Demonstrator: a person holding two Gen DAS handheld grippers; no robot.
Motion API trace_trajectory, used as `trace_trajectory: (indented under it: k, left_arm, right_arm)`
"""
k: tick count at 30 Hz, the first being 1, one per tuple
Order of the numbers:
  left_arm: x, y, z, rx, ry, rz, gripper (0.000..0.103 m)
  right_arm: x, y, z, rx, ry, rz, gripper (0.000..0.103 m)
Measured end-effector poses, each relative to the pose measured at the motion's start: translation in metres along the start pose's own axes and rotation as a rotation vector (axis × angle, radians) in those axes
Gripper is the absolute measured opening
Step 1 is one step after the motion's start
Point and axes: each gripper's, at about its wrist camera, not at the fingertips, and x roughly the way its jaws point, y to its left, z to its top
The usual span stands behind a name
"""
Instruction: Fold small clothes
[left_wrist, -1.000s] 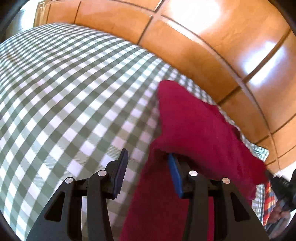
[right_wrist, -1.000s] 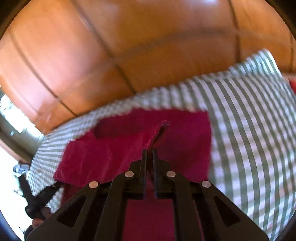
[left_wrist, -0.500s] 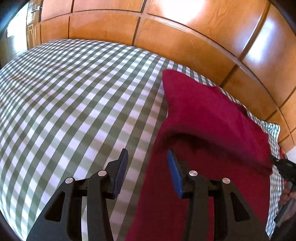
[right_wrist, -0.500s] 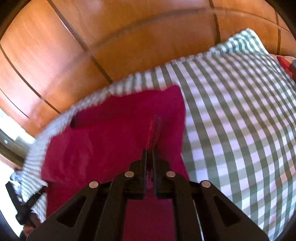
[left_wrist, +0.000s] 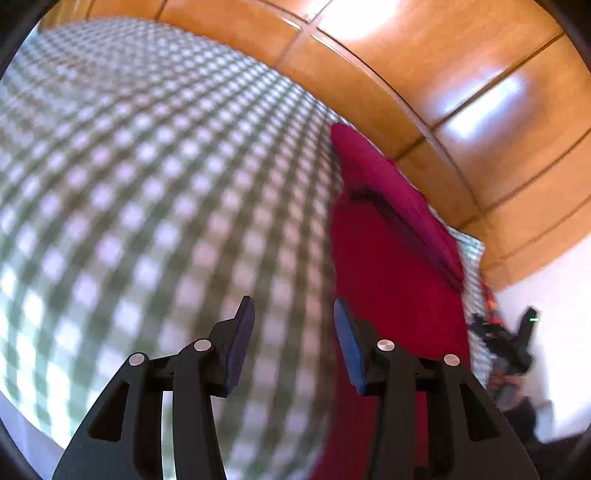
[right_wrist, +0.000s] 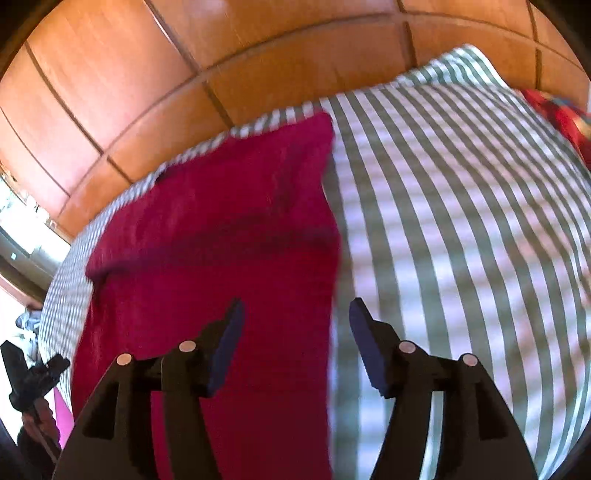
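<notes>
Deep red soft-fabric garment (right_wrist: 221, 229) is lying folded over on the green-and-white checked bedsheet (right_wrist: 461, 221), near the orange wooden panelled wall (right_wrist: 147, 74). Right tool (right_wrist: 295, 325) is opening, having just let go of the cloth edge; nothing between its jaws. Left tool (left_wrist: 293, 317) is hovering part-open, empty, beside the garment. This fold is likely finished.

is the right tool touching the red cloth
Apart. In the right wrist view the right tool has its jaws opening, with nothing pinched; the red cloth lies flat on the checked bedsheet beyond the pads.
</notes>
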Motion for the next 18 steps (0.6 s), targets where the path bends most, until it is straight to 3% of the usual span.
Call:
trace_trajectory:
  k: [5, 9, 10, 11, 14, 18]
  left_arm:
    - [0.011, -0.020, -0.038, 0.062, 0.125, -0.129, 0.043]
    - [0.020, -0.042, -0.063, 0.147, 0.194, -0.157, 0.043]
    - [0.020, -0.047, -0.068, 0.168, 0.193, -0.142, 0.038]
    - [0.020, -0.051, -0.072, 0.196, 0.182, -0.113, 0.022]
    - [0.014, -0.059, -0.073, 0.209, 0.147, -0.101, 0.014]
    - [-0.019, -0.089, -0.066, 0.282, 0.054, -0.125, 0.011]
  right_arm:
    - [-0.021, -0.008, -0.045, 0.001, 0.054, 0.026, 0.061]
    - [-0.037, -0.006, -0.077, -0.019, 0.097, 0.067, 0.059]
    - [-0.041, -0.003, -0.084, -0.037, 0.111, 0.074, 0.053]
    - [-0.043, 0.000, -0.091, -0.054, 0.122, 0.077, 0.047]
    - [-0.049, 0.011, -0.100, -0.095, 0.144, 0.081, 0.007]
    - [-0.074, 0.013, -0.089, -0.068, 0.069, 0.136, 0.006]
